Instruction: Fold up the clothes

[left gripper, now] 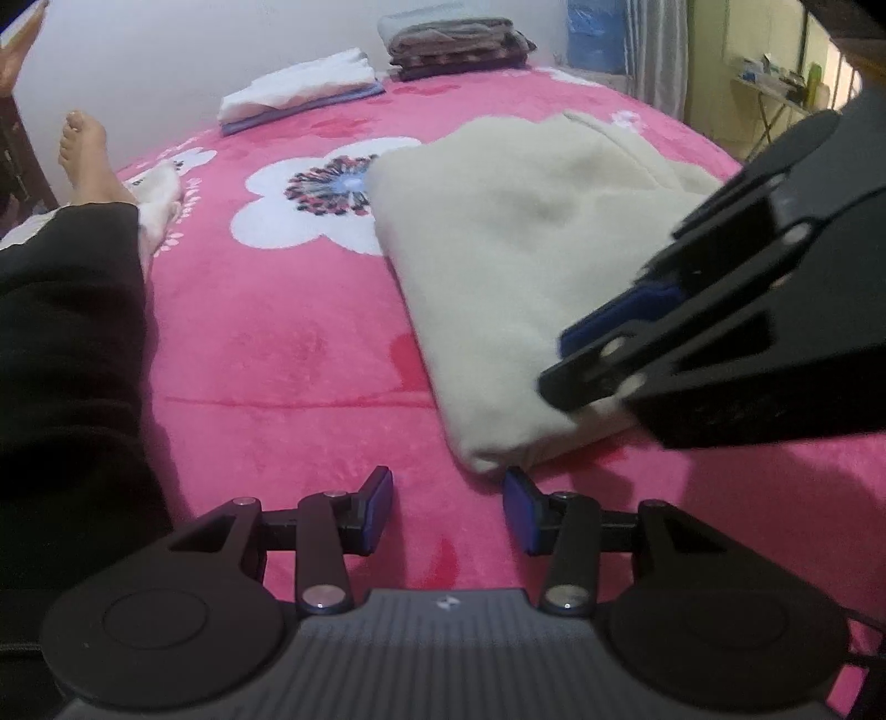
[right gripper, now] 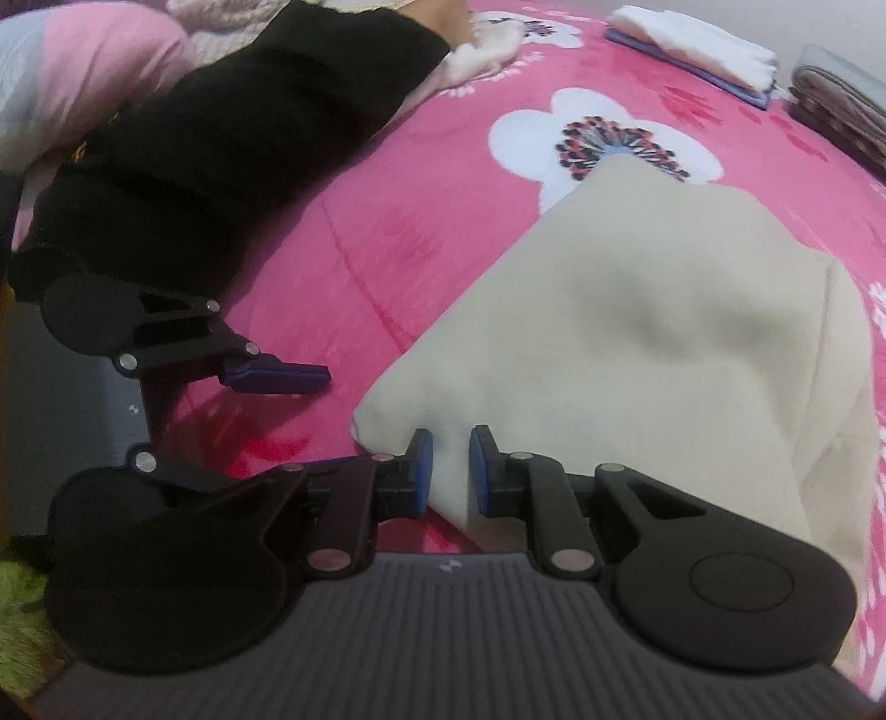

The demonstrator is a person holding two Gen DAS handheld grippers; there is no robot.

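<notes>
A cream fleece garment [left gripper: 498, 266] lies folded on the pink flowered blanket [left gripper: 288, 354]; it also shows in the right wrist view [right gripper: 664, 332]. My left gripper [left gripper: 448, 512] is open and empty, just short of the garment's near corner, low over the blanket. My right gripper [right gripper: 449, 471] is open, its blue pads either side of the garment's near edge with a gap to the cloth. The right gripper shows in the left wrist view [left gripper: 609, 343] over the garment's right side. The left gripper shows in the right wrist view [right gripper: 277, 376] to the left of the garment.
A white and blue folded stack [left gripper: 299, 91] and a brown folded stack [left gripper: 454, 47] sit at the far edge. A person's black-trousered leg [left gripper: 66, 343] and bare foot [left gripper: 88, 160] lie along the left.
</notes>
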